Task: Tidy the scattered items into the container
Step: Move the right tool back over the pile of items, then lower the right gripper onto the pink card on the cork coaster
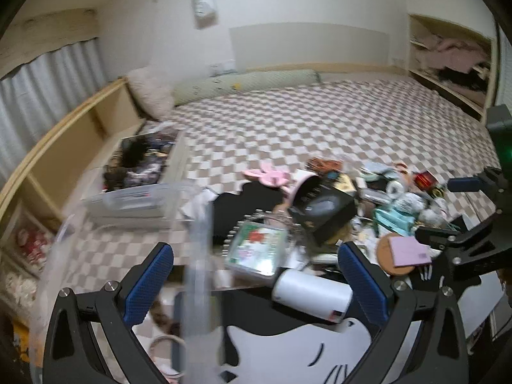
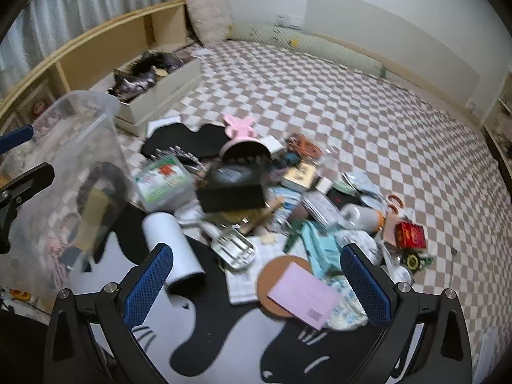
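Observation:
A heap of scattered items lies on the checkered bed: a black box (image 2: 232, 188), a white cylinder (image 2: 172, 249), a pink paper (image 2: 304, 291) on a cork coaster (image 2: 275, 275), a clear case (image 2: 163, 182), a red box (image 2: 410, 235). A clear plastic container (image 2: 80, 172) stands at the left with some items inside; its blurred wall (image 1: 198, 272) sits between my left fingers. My left gripper (image 1: 256, 284) is open over the container's edge, near the white cylinder (image 1: 312, 294). My right gripper (image 2: 256, 284) is open and empty above the coaster and paper.
A black-and-white cat-shaped mat (image 2: 224, 336) lies under the near items. An open drawer box (image 2: 160, 86) full of dark things stands by the wooden shelf (image 2: 96, 51). A pillow (image 2: 211, 19) and bolster (image 2: 272, 35) lie at the far end.

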### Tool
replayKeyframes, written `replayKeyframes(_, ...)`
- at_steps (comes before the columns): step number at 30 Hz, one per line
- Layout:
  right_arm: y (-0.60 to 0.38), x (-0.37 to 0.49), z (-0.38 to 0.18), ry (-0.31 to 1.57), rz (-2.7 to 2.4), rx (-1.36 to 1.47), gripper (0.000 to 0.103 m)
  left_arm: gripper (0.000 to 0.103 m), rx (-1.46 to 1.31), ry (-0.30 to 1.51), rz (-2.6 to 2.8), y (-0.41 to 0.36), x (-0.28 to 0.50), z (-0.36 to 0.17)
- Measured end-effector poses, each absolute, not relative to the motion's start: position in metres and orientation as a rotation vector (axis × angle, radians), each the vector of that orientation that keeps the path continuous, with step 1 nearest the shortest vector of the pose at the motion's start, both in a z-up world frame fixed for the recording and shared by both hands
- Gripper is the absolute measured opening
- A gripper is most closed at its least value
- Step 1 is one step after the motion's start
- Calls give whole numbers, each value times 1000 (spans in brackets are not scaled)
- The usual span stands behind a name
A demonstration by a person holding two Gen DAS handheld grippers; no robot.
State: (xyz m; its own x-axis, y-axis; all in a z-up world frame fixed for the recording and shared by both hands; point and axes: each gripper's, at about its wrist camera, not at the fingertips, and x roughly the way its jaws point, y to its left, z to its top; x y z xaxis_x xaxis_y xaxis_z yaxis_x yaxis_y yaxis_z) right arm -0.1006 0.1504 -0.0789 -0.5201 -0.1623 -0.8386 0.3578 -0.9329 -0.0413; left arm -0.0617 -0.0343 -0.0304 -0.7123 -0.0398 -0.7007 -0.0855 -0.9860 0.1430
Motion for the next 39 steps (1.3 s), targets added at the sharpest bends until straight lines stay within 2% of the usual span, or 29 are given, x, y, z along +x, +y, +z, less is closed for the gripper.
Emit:
replayKeyframes(10,188,-106,-114,298,-2493,1464,103,103,-1243,315,2727,7,-82,-57)
replayKeyframes(19,207,-111,-150,288,-2472,1604,103,103,-1295,291,2641,23,-97,-81)
replayKeyframes(26,210,-114,-168,308,-2470,1642,103,103,-1350,281,2578,41,-109,-99)
replayKeyframes(33,207,-117,-191,421,-2462,1660,103,103,-1370,295,2555,59,-118,-111)
replayKeyframes(39,210,-123,-205,397,-2497,1646,103,103,-1363,295,2560,65,-121,-114)
